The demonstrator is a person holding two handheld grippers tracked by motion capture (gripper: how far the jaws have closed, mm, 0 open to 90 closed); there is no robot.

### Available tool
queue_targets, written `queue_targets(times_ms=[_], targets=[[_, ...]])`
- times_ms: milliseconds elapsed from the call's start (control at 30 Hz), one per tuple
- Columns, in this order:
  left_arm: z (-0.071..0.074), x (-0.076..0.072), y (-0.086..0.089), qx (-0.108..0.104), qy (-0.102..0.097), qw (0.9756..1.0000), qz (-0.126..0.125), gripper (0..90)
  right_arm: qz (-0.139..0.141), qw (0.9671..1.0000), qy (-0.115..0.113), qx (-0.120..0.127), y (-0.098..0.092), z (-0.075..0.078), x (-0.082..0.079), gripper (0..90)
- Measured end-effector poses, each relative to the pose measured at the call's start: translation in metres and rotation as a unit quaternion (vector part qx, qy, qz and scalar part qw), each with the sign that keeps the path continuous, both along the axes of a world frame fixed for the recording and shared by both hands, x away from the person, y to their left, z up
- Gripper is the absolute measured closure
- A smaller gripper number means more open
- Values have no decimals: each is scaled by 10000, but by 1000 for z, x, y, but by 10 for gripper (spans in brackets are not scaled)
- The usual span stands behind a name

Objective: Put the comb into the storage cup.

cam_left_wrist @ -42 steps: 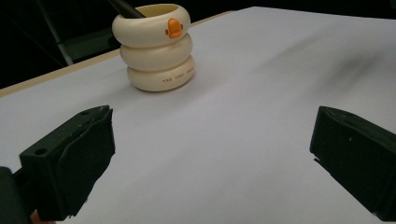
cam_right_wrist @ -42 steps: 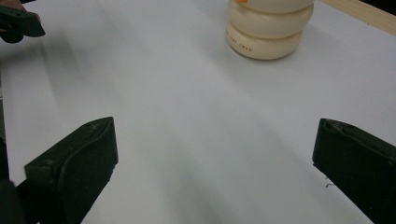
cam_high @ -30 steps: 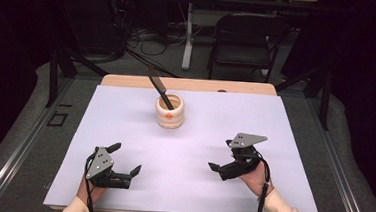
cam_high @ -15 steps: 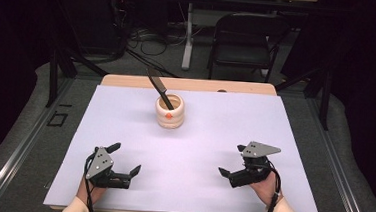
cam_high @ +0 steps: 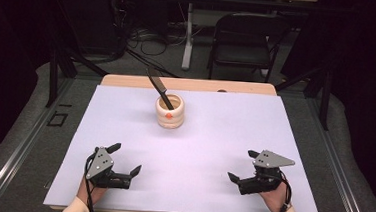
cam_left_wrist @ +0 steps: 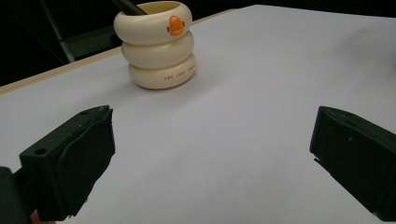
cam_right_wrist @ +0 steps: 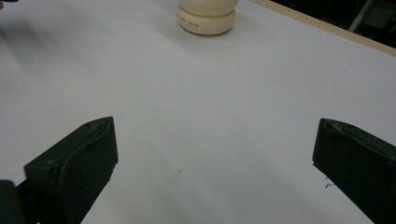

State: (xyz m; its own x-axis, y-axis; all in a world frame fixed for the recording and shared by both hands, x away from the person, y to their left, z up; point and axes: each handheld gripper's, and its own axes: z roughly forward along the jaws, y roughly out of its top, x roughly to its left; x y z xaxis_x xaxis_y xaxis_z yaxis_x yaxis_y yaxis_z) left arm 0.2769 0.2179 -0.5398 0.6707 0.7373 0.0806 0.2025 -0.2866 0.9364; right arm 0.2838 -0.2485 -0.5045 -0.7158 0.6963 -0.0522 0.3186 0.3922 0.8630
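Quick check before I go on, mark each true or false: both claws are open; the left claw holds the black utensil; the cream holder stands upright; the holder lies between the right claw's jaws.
1. Both claws are open. True: the left claw and the right claw have their jaws spread.
2. The left claw holds the black utensil. False: it stands in the cream holder.
3. The holder stands upright. True.
4. The holder lies between the right claw's jaws. False: it is far off, at the table's back.

White-topped table (cam_high: 214, 138) — 1 cream ringed cup (cam_high: 169, 111) on it.
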Motion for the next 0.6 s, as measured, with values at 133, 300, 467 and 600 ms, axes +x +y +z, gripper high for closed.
queue_targets(times_ms=[133, 300, 467, 600], targets=[[1, -2, 0, -8, 0, 10000, 17, 2, -59, 10000, -25, 26, -5, -2, -4, 0], [0, -2, 0, 20, 31, 10000, 10, 2, -150, 9998, -152, 7, -10, -3, -10, 0], [0, -3, 1, 2, 32, 10000, 14, 2, -236, 9995, -186, 49, -15, -5, -14, 0], [0, -3, 0, 19, 40, 10000, 0, 2, -265, 9994, -221, 71, -16, -5, -18, 0]])
